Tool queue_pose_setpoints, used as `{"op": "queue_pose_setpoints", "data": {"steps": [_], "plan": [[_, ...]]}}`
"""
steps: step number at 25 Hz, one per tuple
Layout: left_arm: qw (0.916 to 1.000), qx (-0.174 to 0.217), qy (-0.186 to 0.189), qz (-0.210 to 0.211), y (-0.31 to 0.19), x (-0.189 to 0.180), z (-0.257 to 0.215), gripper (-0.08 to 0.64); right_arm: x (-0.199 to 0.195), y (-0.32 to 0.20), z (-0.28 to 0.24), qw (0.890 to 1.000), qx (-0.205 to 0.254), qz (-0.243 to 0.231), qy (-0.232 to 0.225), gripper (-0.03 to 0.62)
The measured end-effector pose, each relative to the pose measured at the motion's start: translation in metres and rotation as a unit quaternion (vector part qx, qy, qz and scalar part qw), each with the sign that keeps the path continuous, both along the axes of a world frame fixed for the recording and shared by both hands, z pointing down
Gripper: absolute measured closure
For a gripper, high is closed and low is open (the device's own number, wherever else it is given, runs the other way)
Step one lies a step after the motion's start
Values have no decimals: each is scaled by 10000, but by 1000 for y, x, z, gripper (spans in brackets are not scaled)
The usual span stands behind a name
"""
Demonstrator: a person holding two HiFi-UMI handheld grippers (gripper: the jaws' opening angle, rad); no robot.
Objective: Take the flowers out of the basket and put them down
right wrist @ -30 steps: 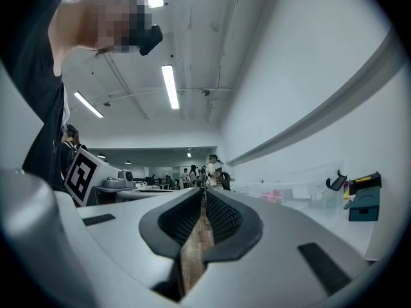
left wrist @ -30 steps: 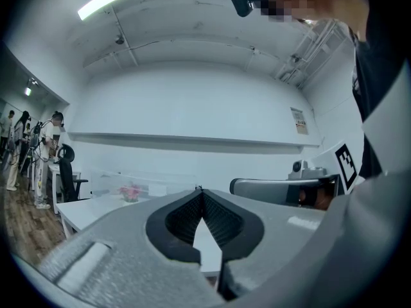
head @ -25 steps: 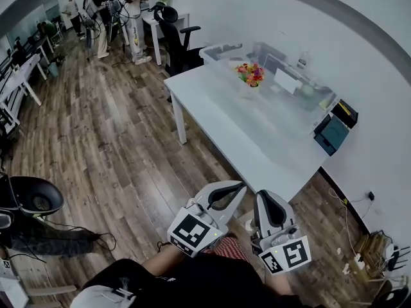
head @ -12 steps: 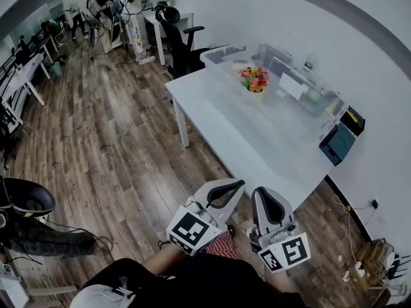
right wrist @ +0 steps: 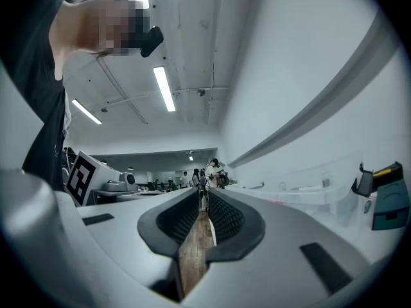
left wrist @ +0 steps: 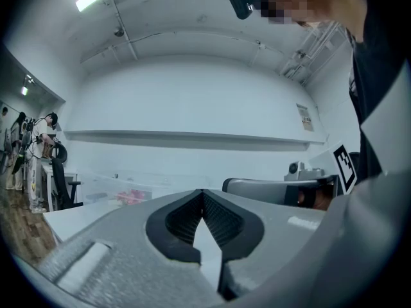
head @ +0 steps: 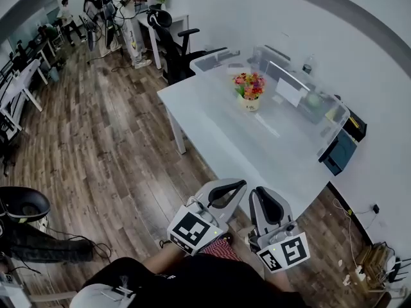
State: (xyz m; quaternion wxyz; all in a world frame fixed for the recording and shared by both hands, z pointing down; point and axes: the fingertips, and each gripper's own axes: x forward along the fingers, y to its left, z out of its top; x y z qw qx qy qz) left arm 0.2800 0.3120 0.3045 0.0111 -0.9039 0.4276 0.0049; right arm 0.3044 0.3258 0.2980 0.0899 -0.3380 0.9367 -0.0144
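Flowers, bright orange and pink, stand in their pale basket on the white table, upper middle of the head view. Both claws sit well short of them at the bottom of that frame.

Start at the left gripper: its own view shows the ribbed pads meeting at the tips, closed up tight with nothing caught between them. Past its tips, at the left of that view, the flowers show only as a small pink smudge beyond the near end of the table.

Now the right gripper: its jaws have just eased apart a crack, leaving a thin slit at the tips. Nothing is in that slit, only wood floor and distant people seen through it.

In the head view the two claws hang side by side, bottom centre, just off the near corner of the table, the left one angled toward the upper right. The flowers are well apart from both, up and slightly right of them across the bare tabletop.

Out beyond the basket, a clear bin sits at the table's far end and clear containers line the wall side. A black office chair stands past the table, and people stand in the upper left.
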Motion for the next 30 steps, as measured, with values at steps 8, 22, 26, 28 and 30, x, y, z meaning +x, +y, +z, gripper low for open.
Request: {"op": "queue_pose_setpoints", "data": {"steps": [8,22,26,28,30], "plan": [[9999,64,-102,100,-36,10,-5,558,6,-34,-4,9997,6,-61,-221,557],[9999,118,-96,8,-78,16,-6,558,5,-72,-3,9994,-23,-323,-143,580],[9998,102,-130,-60,-79,15,0,558,7,-75,1,9992,-9,-356,-183,580],[9998,91,-127,-102,-78,12,3,558,7,-75,6,9993,-18,-330,-159,580],[9998,90,-116,-133,-79,8,4,558,8,-77,8,9995,-19,-275,-137,578]]}}
